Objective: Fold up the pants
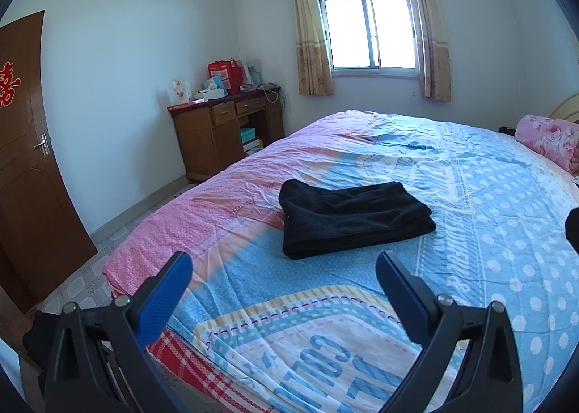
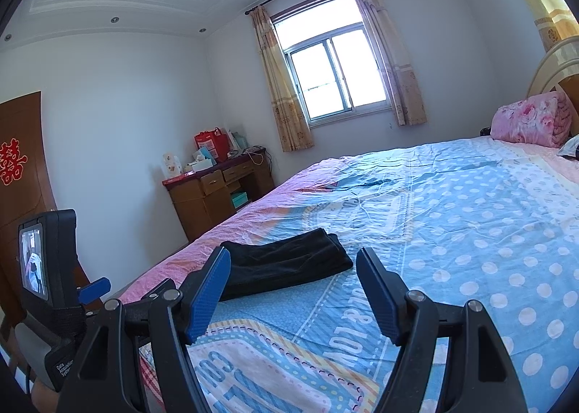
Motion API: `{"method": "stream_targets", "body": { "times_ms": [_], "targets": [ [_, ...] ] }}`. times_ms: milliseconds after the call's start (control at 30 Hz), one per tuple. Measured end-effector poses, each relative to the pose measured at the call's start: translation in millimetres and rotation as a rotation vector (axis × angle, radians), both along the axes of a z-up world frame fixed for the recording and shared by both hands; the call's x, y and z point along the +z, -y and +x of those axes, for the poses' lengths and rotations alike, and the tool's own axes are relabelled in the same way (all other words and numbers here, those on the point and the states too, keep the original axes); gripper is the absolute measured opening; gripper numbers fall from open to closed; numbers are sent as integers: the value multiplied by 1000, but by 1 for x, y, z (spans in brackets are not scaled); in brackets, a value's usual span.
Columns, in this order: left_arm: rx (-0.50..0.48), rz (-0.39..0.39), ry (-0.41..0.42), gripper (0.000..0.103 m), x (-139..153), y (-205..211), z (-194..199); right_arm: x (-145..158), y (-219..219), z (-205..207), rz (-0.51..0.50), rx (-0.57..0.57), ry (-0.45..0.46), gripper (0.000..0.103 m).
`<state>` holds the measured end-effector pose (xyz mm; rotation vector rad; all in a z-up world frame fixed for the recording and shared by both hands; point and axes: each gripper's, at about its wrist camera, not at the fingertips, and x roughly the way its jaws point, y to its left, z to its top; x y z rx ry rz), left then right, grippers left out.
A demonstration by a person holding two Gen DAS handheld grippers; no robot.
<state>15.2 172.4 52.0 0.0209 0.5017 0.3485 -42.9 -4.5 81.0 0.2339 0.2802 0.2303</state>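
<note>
Now – folded pants (image 1: 353,217) on bed (image 1: 506,214) | beyond both spread grippers (image 1: 284,259) (image 2: 293,254)

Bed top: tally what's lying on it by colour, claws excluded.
Black: 1, the folded pants
Pink: 1, the rolled floral blanket at the headboard end
Total: 2
A dark item beside the blanket is too small to identify, so it is not counted.

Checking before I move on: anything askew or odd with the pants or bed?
Nothing stands out. The black pants lie folded in a neat stack on the bedspread, clear of both open hand-held grippers; the spread is only lightly wrinkled.
</note>
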Motion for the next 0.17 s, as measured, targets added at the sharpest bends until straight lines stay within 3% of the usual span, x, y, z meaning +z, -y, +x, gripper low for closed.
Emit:
{"method": "stream_targets", "body": {
  "times_ms": [167],
  "targets": [
    [-10, -10, -1, 103, 0, -1, 0, 0, -1, 0, -1, 1, 1, 73]
  ]
}}
